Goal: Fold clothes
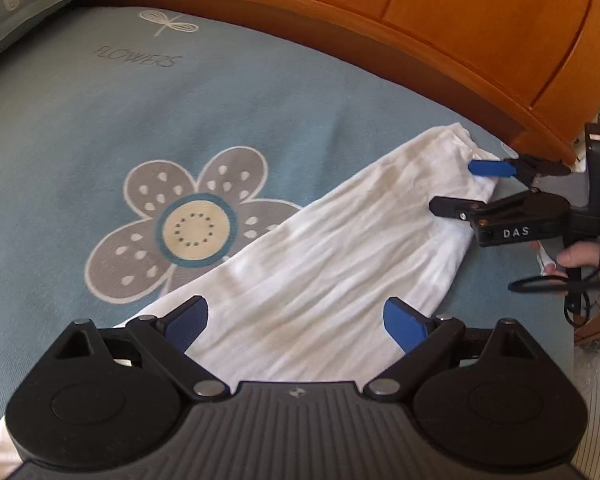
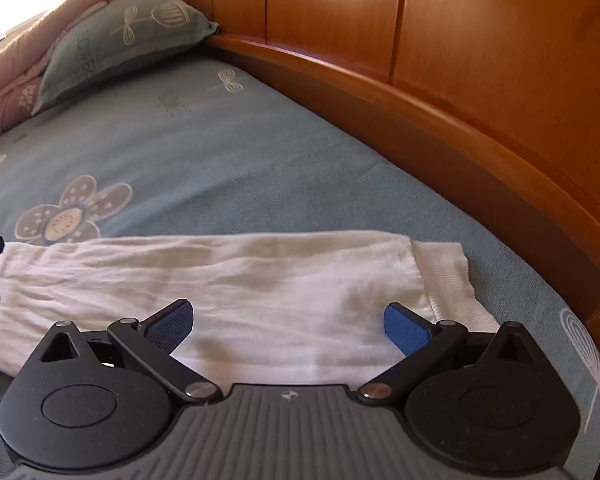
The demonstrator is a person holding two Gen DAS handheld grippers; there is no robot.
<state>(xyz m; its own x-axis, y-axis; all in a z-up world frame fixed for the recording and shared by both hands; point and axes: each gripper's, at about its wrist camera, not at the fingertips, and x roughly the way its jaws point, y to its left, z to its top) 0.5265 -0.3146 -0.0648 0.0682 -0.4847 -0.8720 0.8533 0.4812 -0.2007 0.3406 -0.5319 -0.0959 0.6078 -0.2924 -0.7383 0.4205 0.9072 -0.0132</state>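
Note:
A white garment [image 1: 320, 256] lies folded into a long strip on the blue bedspread [image 1: 80, 128]; it also shows in the right wrist view [image 2: 240, 280], its ribbed end [image 2: 448, 276] pointing to the headboard. My left gripper [image 1: 296, 320] is open, its jaws wide apart over one end of the strip. My right gripper [image 2: 288, 324] is open over the other end, near the ribbed edge. It also shows in the left wrist view [image 1: 456, 186], open, with one blue pad above the cloth.
A wooden headboard [image 1: 420, 12] runs along the far side of the bed. A green pillow [image 2: 120, 36] and a pink quilt [image 2: 16, 64] lie at the far left. A grey flower print [image 1: 188, 220] lies beside the garment.

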